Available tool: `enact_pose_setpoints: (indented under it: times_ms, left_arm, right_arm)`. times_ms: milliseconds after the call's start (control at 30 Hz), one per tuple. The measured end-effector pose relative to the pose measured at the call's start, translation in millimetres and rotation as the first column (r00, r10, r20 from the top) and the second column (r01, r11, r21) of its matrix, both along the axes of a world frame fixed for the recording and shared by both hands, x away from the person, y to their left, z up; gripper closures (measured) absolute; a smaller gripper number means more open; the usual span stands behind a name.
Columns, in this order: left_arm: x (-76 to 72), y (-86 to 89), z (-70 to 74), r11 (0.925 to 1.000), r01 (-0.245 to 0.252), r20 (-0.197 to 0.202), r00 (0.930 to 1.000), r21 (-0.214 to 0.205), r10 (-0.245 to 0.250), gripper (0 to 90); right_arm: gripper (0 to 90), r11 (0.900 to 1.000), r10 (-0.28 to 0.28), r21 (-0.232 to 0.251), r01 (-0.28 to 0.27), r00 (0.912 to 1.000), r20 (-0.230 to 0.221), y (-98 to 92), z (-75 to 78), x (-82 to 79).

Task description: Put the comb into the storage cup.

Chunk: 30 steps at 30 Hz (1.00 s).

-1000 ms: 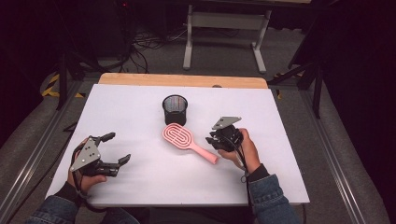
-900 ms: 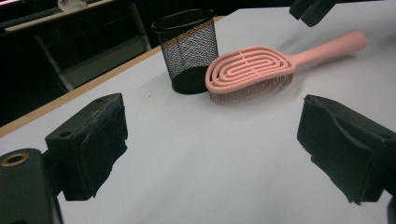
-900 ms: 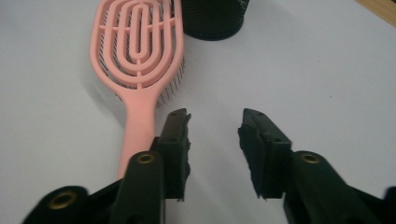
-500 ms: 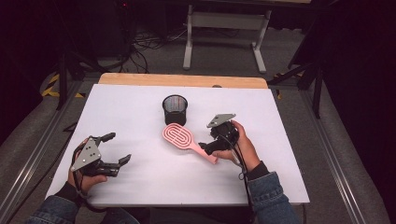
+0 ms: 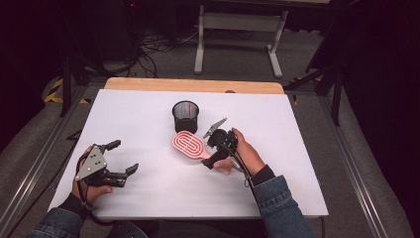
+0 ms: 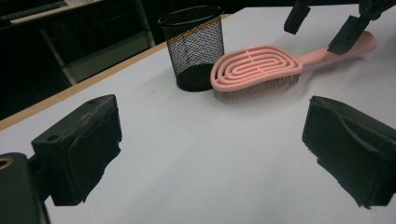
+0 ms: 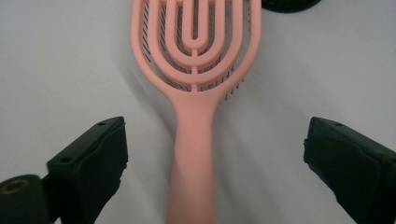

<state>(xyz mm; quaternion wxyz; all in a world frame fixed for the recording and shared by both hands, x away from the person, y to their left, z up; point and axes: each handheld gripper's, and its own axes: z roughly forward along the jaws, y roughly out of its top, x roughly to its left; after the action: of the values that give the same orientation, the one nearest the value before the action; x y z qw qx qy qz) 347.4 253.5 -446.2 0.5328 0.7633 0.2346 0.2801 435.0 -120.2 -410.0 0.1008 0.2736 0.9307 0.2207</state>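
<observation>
We see a pink hairbrush (image 7: 194,116) — its back cut into nested loops, dark bristles beneath. Our pen cup (image 6: 191,46) is black wire mesh. The table (image 5: 148,188) is white with a pale wood edge; our sleeves (image 5: 280,203) are blue denim — the gripper pads (image 6: 77,144) black.

The left gripper (image 5: 120,157) rests low near the table's (image 5: 148,193) left front, held in the left hand (image 5: 91,186), its fingers (image 6: 79,149) spread wide apart. The right gripper (image 5: 212,147) sits near the table's middle, held by the right hand (image 5: 242,153), angled down and leftward, its fingers (image 7: 91,161) also wide apart. Both forearms, in denim sleeves (image 5: 277,198), enter from the bottom edge.
</observation>
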Motion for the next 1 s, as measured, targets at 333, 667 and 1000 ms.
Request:
enact_pose_setpoints:
  times_ms: [333, 667, 1000]
  left_arm:
    - [1.0, -2.0, -1.6, 0.9999, 0.006, -0.020, 0.9998, 0.009, -0.006, 4.0]
    - [2.2, -3.3, -3.2, 0.9994, 0.025, -0.034, 0.9991, 0.023, -0.024, 4.3]
    - [2.8, -4.9, -4.5, 0.9986, 0.042, -0.050, 0.9979, 0.032, -0.040, 4.9]
  right_arm:
    - [12.3, 0.9979, -0.006, -0.064, 0.002, 0.9976, -0.069, 6.8, -13.5, 11.1]
    - [37.6, 0.9949, 0.040, -0.088, -0.049, 0.9947, -0.095, 14.4, -20.5, 13.3]
    - [69.3, 0.9954, 0.055, -0.072, -0.063, 0.9934, -0.101, 15.3, -17.4, 14.0]
